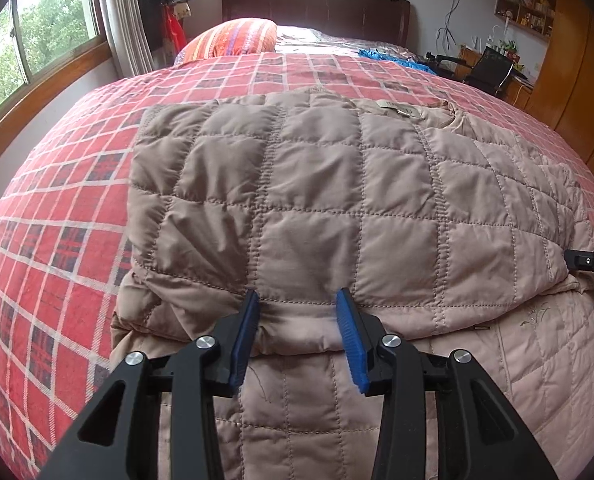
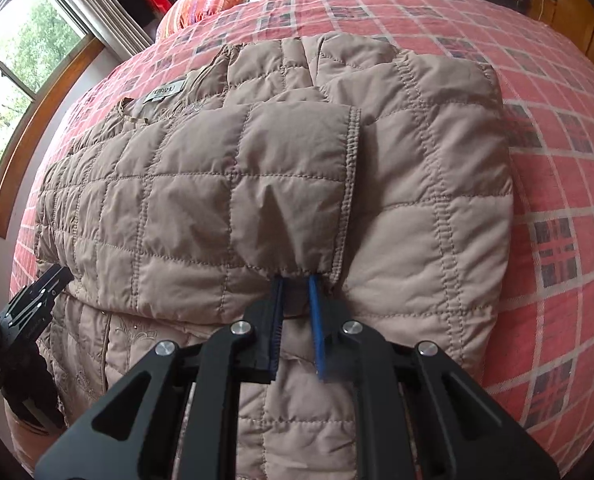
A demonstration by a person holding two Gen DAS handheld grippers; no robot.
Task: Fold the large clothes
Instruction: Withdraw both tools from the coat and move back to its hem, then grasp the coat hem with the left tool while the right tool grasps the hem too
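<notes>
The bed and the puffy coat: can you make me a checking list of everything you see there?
Surface: bed with a red checked blanket.
Job's things: tan quilted coat, partly folded, top layer laid over the lower part; neck label showing.
Clutter: striped orange pillow and blue cloth at the far end.
Grippers: left gripper open at the fold edge; right gripper nearly closed, tips tucked under the folded flap, grip unclear.
Cables: wires hang on the far wall.
Surroundings: window, curtains, wooden headboard, desk with chair, shelf.
</notes>
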